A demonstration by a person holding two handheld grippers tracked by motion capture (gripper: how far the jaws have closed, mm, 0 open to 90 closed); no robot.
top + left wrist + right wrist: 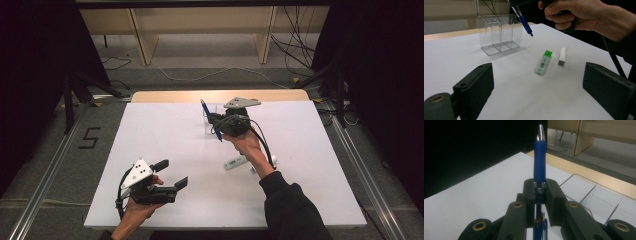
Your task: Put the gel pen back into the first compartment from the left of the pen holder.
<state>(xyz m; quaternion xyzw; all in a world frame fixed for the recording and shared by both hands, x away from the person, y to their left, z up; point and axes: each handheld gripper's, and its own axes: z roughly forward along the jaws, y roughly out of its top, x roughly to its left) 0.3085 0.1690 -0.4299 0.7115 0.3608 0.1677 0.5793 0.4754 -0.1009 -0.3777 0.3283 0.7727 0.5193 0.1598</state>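
1. A blue pen is pinched between the jaws of the right gripper, its grip section and metal tip standing out beyond the pads in the right gripper view.
2. In the high view, the pen is held in the air at the far side of the table, just beside a clear plastic organiser; in the left gripper view its lower end is seen hanging above the table to the right of the organiser, not yet inside it.
3. The organiser stands upright on the white sheet and is divided into several compartments, all of which appear empty.
4. The work is judged to be the sorting of stationery into the organiser: the pen has been picked up and brought close, but lowering it into a compartment is still to be done.
5. A green-capped highlighter and a small white eraser-like stick lie flat on the table near each other, well apart from the organiser; they are judged to be still waiting.
6. The left gripper is held low near the front left edge of the table, its jaws spread wide with nothing between them.
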